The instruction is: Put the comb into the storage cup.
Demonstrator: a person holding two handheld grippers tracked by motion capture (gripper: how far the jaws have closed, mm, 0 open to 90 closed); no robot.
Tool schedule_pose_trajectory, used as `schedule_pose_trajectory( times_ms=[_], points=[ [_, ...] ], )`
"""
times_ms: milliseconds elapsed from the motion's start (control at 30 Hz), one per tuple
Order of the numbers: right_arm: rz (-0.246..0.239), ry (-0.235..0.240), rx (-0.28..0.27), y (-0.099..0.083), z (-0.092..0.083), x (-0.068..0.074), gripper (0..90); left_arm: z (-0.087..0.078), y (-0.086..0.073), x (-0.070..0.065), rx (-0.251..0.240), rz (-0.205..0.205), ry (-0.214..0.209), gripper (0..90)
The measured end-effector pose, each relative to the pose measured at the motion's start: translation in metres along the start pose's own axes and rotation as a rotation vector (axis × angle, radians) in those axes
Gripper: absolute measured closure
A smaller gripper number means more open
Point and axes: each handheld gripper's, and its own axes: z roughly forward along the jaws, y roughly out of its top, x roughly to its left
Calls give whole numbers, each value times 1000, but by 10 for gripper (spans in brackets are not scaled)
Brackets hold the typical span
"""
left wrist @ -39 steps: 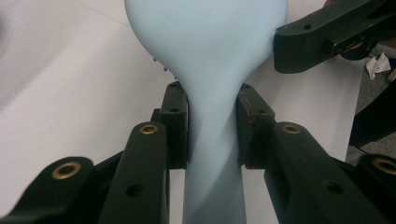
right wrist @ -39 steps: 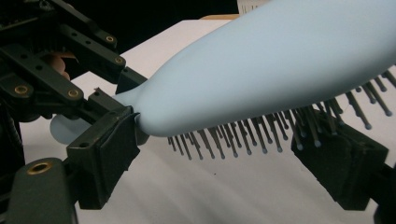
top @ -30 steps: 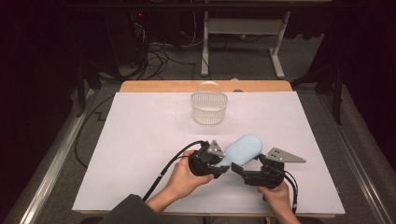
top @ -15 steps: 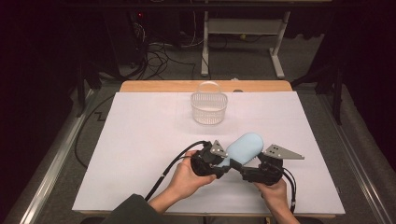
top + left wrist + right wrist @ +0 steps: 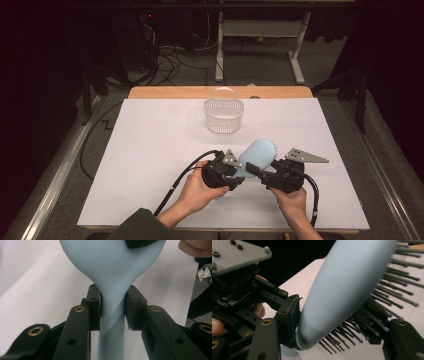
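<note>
A white sheet covers my surface [image 5: 150,150]; behind it, a dark room with cables on the floor. A clear plastic basket [image 5: 224,116] sits at twelve o'clock. My left gripper [image 5: 112,308] clamps the pale-blue plastic hairbrush [image 5: 256,156] by its neck. My right gripper [image 5: 252,171] has just been closing its jaws around the brush head, one pad against the back, bristles between.

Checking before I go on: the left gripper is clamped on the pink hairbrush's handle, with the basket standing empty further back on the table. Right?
Not quite: the hairbrush is pale blue, not pink, as the left gripper view shows. The rest holds: the left gripper has its jaws clamped on the handle, and in the high view the basket stands empty further back on the table.
</note>
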Motion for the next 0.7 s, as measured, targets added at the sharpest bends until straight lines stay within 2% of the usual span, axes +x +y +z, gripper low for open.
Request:
schedule_pose_trajectory(
  times_ms=[133, 367, 500, 600, 700],
  points=[
    [28, 19, 16, 5, 0, 1, 461, -1, 0, 0, -5, -2, 0, 693],
    [49, 62, 50, 10, 1, 4, 524, -5, -1, 1, -3, -2, -6, 693],
    [47, 71, 50, 14, 2, 7, 541, -10, -3, 2, -26, -15, -2, 693],
    [64, 83, 49, 16, 5, 9, 544, -15, -6, 3, -29, -12, 1, 693],
    [54, 80, 58, 18, 9, 15, 551, -17, -10, 6, -38, -25, 0, 689]
  ],
)
